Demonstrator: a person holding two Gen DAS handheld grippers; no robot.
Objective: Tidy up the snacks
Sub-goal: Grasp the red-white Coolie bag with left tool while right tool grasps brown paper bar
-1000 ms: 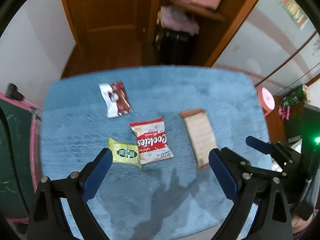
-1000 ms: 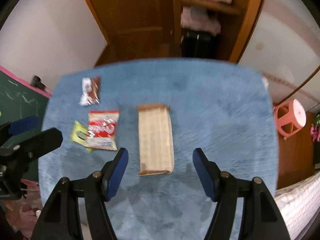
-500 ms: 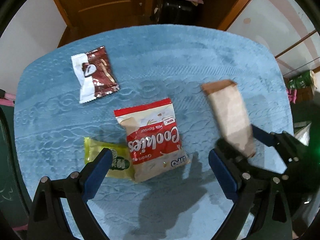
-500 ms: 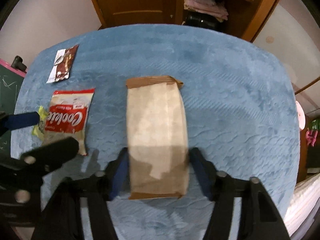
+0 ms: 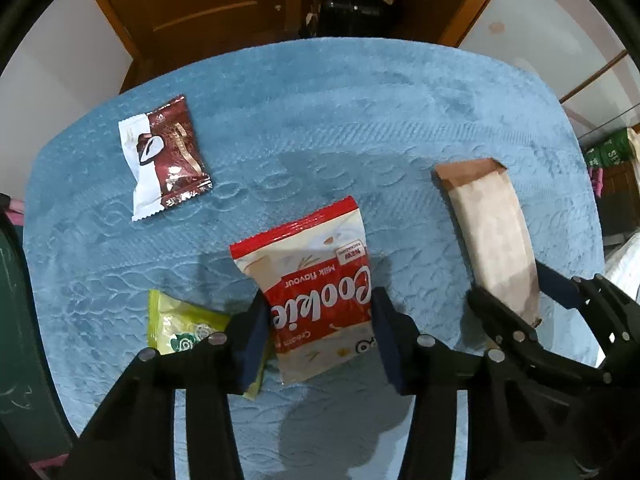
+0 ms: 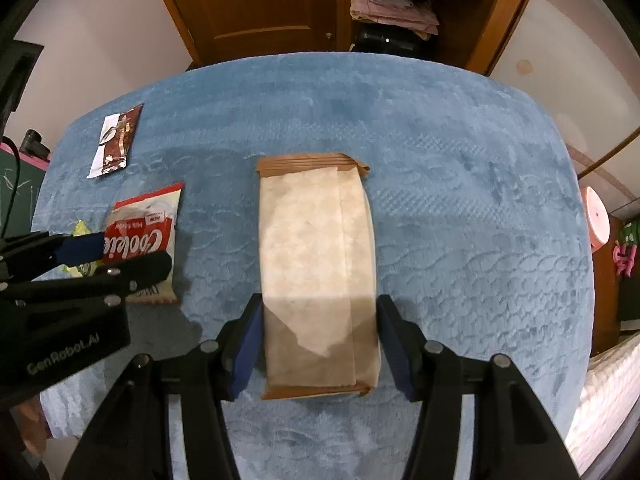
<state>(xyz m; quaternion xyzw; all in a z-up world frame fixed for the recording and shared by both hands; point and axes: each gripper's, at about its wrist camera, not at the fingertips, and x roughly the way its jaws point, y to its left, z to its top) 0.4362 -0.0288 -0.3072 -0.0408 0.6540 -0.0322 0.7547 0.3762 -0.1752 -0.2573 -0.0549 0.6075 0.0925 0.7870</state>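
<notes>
Several snacks lie on a blue cloth-covered table (image 5: 360, 120). My left gripper (image 5: 318, 332) is down on the table with its fingers closed against both sides of the red and white Cookies pack (image 5: 316, 296). A yellow-green packet (image 5: 180, 324) lies partly under the left finger. A brown and white wrapper (image 5: 164, 156) lies at the far left. My right gripper (image 6: 320, 340) has its fingers pressed on both sides of the near end of the long tan paper packet (image 6: 316, 256). The tan packet (image 5: 492, 232) and right gripper also show in the left wrist view.
The table (image 6: 460, 160) has bare cloth on its right half and far side. Beyond it stand a wooden door (image 6: 256, 4) and shelves with folded clothes (image 6: 392, 4). A pink stool (image 6: 598, 220) stands to the right. A dark green board (image 5: 20, 320) is at the left edge.
Both grippers came down and forward onto the table. The left closed its jaws around the Cookies pack and the right closed around the tan packet's near end.
</notes>
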